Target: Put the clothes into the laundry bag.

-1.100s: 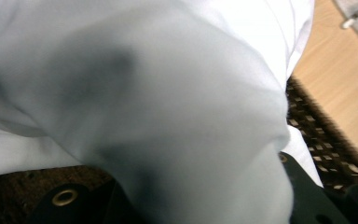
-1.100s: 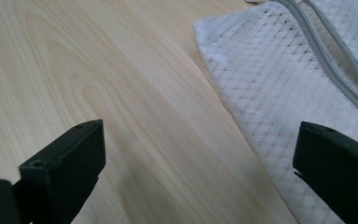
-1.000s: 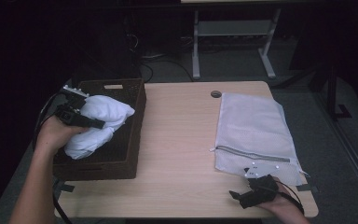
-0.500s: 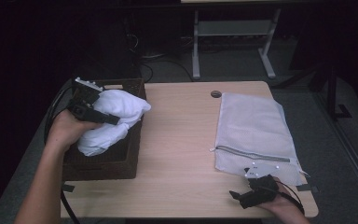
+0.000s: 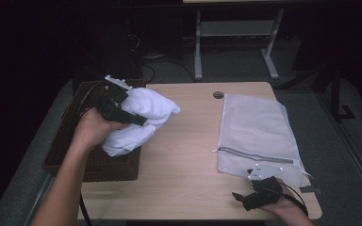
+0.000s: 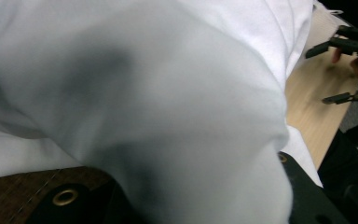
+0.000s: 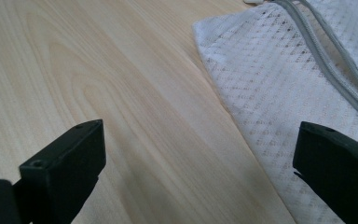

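Observation:
My left gripper point(image 5: 133, 114) is shut on a bundled white cloth point(image 5: 143, 120) and holds it in the air over the right rim of a dark brown basket point(image 5: 70, 155). The cloth point(image 6: 158, 93) drapes over both jaws in the left gripper view and hides their tips. A white mesh laundry bag point(image 5: 257, 127) with a grey zipper point(image 5: 254, 155) lies flat on the right side of the wooden table point(image 5: 188, 155). Low over the table's front edge, my right gripper point(image 5: 245, 200) is open beside the bag's near left corner point(image 7: 298, 88), nothing between its jaws.
The basket stands at the table's left edge. Bare wood lies between the basket and the bag. A round cable hole point(image 5: 218, 94) sits near the far edge. A white desk frame point(image 5: 235, 33) stands on the dark floor behind.
My left gripper has lifted the white cloth out of the basket and carried it up and to the right, over the basket's rim. The right gripper has stayed put.

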Demonstrator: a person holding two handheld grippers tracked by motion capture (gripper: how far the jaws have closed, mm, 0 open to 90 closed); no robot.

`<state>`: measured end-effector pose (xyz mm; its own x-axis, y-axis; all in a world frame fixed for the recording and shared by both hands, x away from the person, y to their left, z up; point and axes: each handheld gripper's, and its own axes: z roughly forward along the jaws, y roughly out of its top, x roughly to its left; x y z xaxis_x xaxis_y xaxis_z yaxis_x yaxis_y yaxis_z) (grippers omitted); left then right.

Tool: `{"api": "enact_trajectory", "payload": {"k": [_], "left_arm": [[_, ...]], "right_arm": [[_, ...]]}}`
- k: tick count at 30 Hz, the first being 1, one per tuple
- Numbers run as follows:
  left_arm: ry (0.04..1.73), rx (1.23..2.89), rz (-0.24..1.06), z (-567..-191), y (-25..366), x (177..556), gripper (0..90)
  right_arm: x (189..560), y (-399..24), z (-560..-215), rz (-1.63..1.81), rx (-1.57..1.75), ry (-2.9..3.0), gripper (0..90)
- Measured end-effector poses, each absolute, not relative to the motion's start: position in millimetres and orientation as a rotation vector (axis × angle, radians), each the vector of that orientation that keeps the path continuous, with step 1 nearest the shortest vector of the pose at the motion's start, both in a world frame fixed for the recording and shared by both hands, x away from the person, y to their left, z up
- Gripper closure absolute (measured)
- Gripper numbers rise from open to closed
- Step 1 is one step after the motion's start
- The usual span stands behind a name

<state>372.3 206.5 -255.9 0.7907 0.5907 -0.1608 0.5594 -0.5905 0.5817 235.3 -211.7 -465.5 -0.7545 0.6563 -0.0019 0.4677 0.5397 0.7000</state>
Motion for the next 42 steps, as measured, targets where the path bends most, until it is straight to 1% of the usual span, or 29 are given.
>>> {"api": "enact_trajectory", "payload": {"k": [4,11,19,26,32,42], "left_arm": [[0.791,2.369,0.062,-257.8,183.8,368.9,68.8],[0.739,2.385,0.049,-267.5,150.9,362.8,68.7],[0.727,2.395,0.017,-301.2,127.7,355.4,68.2],[0.754,2.432,0.024,-338.0,119.2,345.3,67.2],[0.785,2.457,0.0,-373.9,117.1,332.0,66.5],[0.824,2.488,-0.002,-411.8,121.6,318.8,65.5]], "right_arm": [[234.7,-211.4,-465.1,1.029,0.942,2.515,2.4],[233.8,-211.4,-464.4,1.034,0.935,2.515,2.4],[233.5,-212.0,-464.2,1.037,0.934,2.514,2.4],[233.9,-213.2,-464.5,1.037,0.927,2.514,2.4],[233.8,-212.8,-464.8,1.034,0.928,2.519,2.4],[234.2,-212.4,-464.6,1.018,0.93,2.523,2.4]]}}
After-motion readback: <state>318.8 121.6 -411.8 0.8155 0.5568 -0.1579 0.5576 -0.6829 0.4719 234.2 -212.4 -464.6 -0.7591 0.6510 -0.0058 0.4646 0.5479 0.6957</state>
